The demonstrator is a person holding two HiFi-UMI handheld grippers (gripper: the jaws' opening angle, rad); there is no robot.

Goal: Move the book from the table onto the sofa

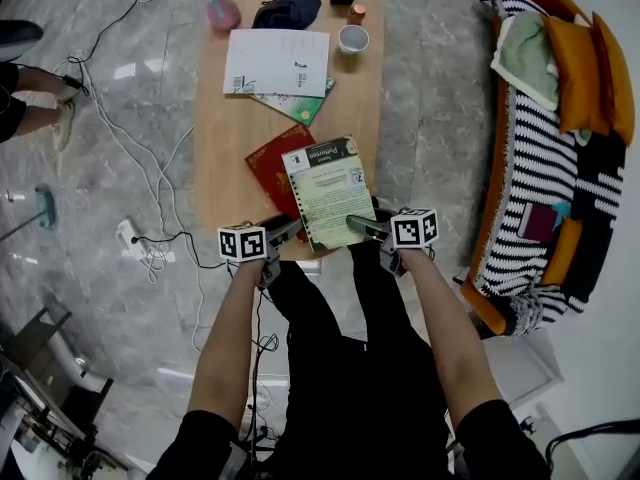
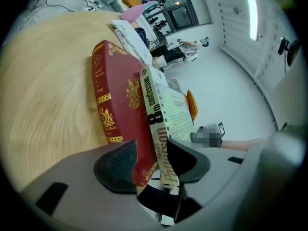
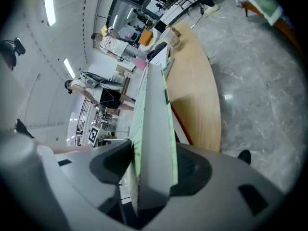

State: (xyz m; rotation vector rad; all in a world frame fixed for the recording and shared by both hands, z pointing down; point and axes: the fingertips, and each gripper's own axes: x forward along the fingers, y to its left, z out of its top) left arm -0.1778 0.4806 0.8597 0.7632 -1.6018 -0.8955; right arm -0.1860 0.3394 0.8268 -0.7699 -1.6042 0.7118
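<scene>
A cream-and-green paperback book (image 1: pixel 328 190) lies on a red book (image 1: pixel 268 160) at the near end of the wooden table (image 1: pixel 225 138). My left gripper (image 1: pixel 290 230) is at their near left corner. In the left gripper view its jaws stand open (image 2: pixel 151 160) astride the red book (image 2: pixel 113 105) and the paperback's spine (image 2: pixel 163 114). My right gripper (image 1: pixel 358 226) is at the paperback's near right corner. In the right gripper view the paperback (image 3: pixel 154 114) stands edge-on between the open jaws (image 3: pixel 151 165), close to both pads. The sofa (image 1: pixel 505 198), draped in a striped throw, stands to the right.
Farther up the table lie white papers (image 1: pixel 277 62), a green booklet (image 1: pixel 300 106), a cup (image 1: pixel 353 38), a pink bottle (image 1: pixel 222 12) and a dark cap (image 1: pixel 288 10). Cables and a power strip (image 1: pixel 135 238) trail on the floor at left. Orange cushions (image 1: pixel 575 63) fill the sofa's far end.
</scene>
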